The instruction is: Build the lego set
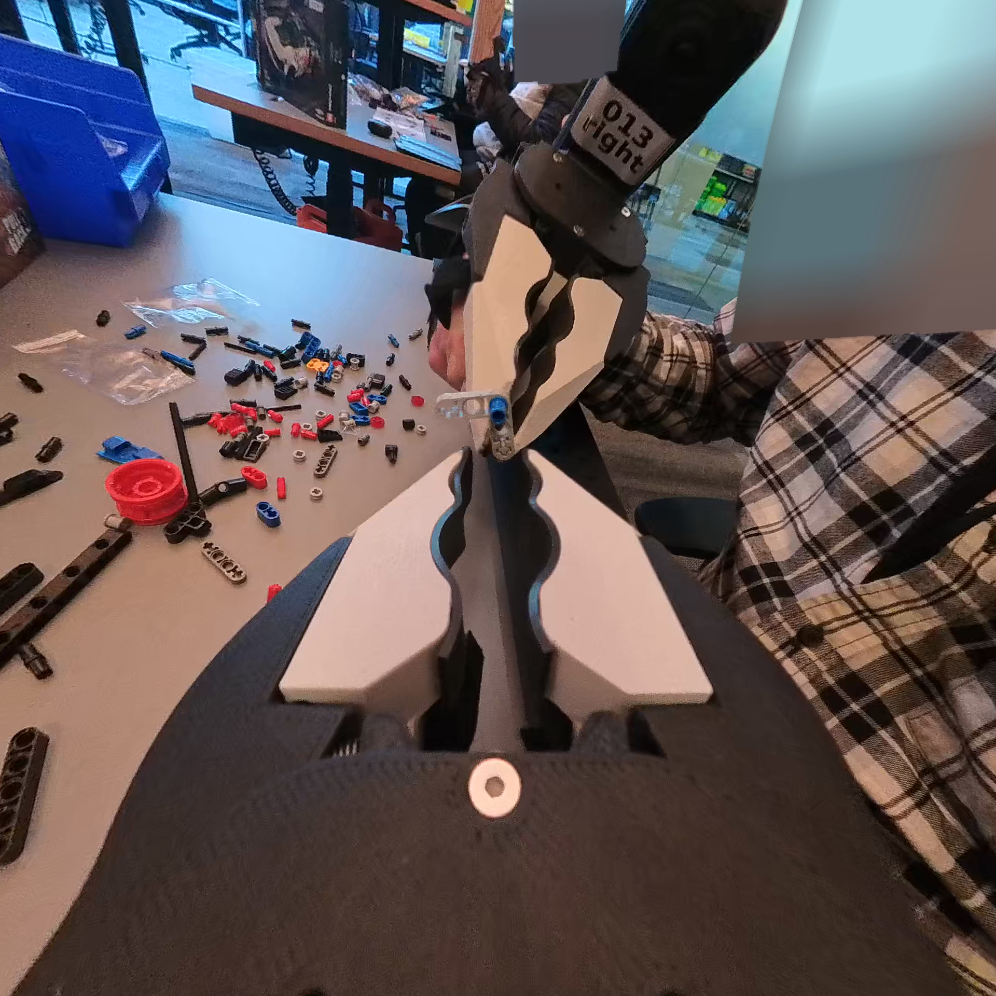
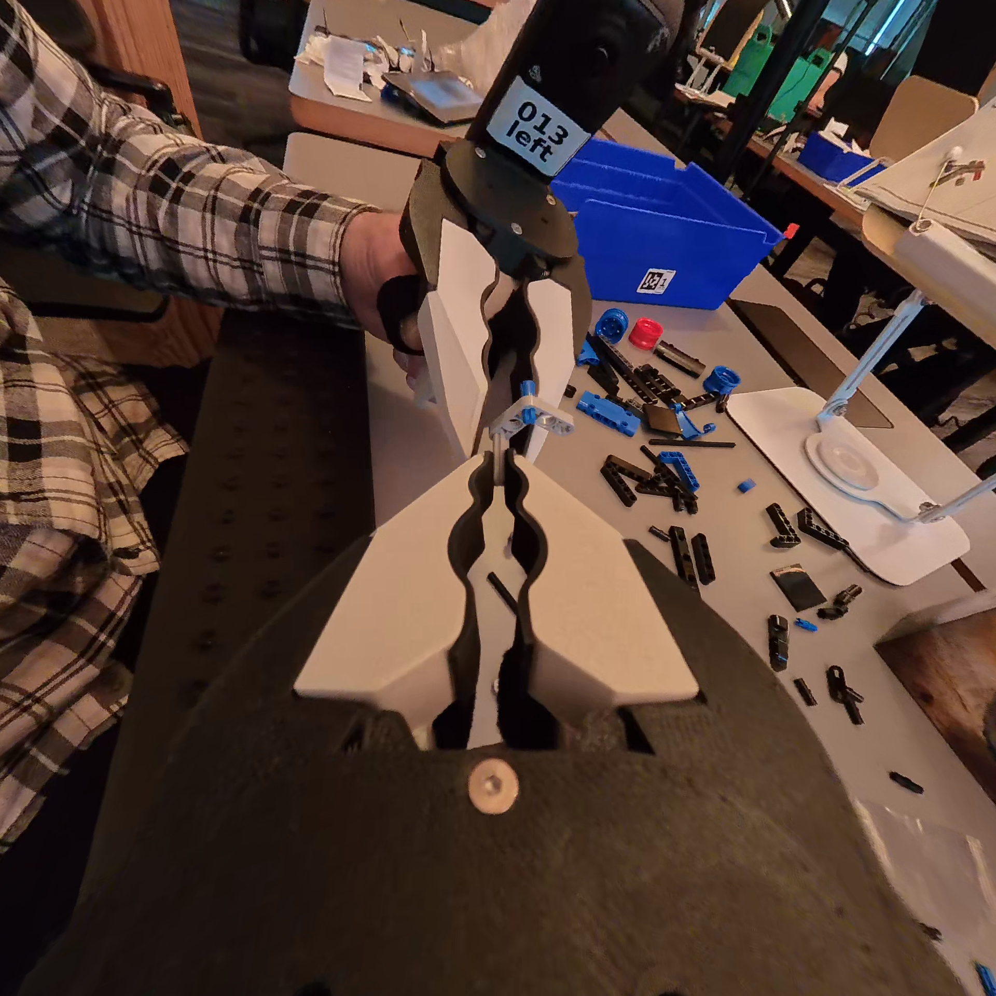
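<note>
Closest to my camera, my left hand-held gripper [image 1: 488,458] was squeezed nearly shut, its tips meeting a small grey lego piece [image 1: 468,405] with a blue pin [image 1: 498,405]. I could not tell if it truly pinched that piece. I held the piece up in the air, I think, so both tools could reach it. To the left, loose lego bits [image 1: 302,399] and a red wheel [image 1: 145,491] lay spread on the tabletop [image 1: 302,280], easy to pick. On the right, my right hand-held gripper [image 2: 498,468] was closed tight on the piece's grey stem [image 2: 498,455].
</note>
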The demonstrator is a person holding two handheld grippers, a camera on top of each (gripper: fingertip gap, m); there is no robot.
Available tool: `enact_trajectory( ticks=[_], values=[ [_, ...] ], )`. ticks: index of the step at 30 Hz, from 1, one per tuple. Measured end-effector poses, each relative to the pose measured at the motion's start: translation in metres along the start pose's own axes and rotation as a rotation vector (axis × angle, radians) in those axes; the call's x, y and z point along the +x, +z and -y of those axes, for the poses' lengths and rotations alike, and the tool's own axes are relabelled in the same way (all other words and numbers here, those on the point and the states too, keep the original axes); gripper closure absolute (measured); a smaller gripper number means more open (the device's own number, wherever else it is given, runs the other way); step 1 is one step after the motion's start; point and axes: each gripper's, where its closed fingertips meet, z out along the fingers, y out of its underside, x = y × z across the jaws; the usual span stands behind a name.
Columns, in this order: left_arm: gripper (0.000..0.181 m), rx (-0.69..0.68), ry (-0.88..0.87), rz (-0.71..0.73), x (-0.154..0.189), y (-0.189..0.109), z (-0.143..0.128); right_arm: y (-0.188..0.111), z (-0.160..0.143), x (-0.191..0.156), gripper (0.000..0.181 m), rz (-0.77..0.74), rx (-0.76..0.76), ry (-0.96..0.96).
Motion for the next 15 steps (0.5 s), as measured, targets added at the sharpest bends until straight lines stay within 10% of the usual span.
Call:
enact_trajectory(
  ticks=[1,15],
  values=[
    [0.166,0.012,-0.003,-0.005,0.001,-0.001,0.002,0.000,0.000,-0.001,0.180,0.003,-0.001,-0.004],
    [0.176,0.121,-0.008,0.047,-0.005,-0.024,0.024,-0.009,-0.026,0.002,0.180,-0.031,-0.071,-0.034]
  ],
)
